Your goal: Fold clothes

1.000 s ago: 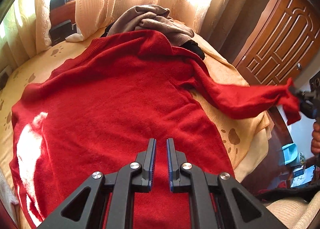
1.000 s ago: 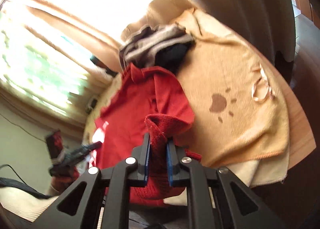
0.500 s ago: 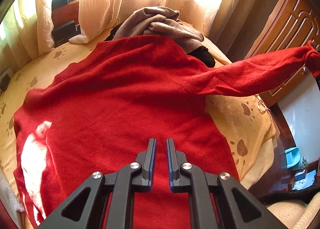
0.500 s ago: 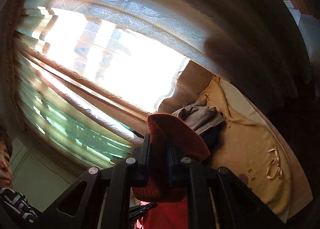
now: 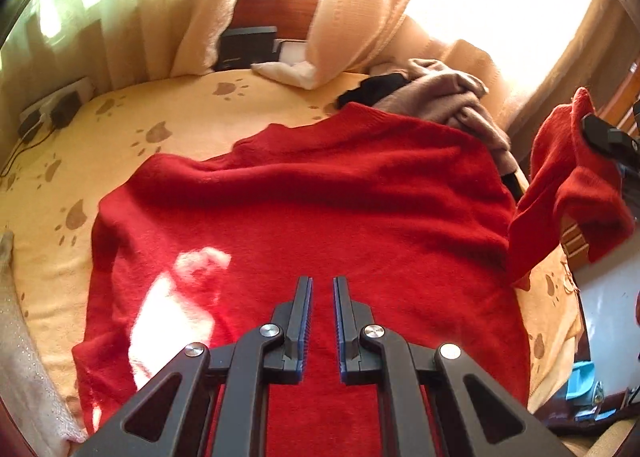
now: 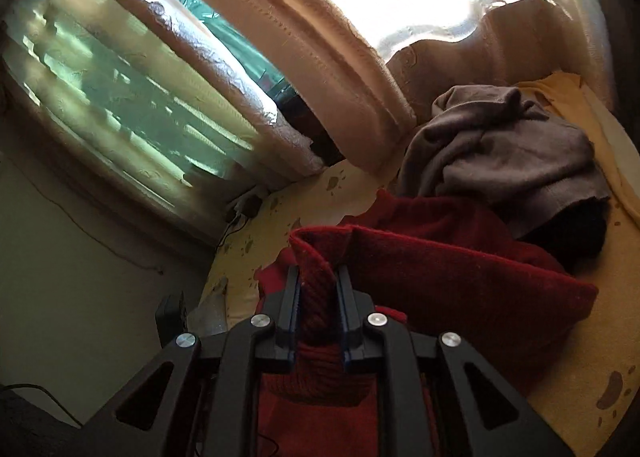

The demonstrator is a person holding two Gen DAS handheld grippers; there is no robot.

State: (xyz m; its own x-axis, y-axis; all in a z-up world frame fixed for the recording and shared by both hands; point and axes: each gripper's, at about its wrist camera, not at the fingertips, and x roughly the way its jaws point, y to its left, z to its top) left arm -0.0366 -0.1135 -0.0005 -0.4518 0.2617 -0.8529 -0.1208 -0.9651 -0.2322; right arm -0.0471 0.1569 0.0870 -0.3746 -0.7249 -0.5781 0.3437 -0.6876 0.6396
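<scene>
The red sweater (image 5: 304,209) lies spread flat on the paw-print blanket (image 5: 132,129) covering the bed, body smoothed out, ready for folding. Its sleeve (image 6: 460,269) is lifted off to the side, cuff caught in the right gripper (image 6: 318,297), whose jaws are opening with the ribbed cuff between them, presumably to drop the sleeve across the body for the first fold. The left gripper (image 5: 322,317) hovers low over the hem, jaws nearly closed and holding nothing, seemingly placed to pin the fabric. Beyond the collar sits a heap of brown clothes (image 5: 444,97), waiting their turn.
</scene>
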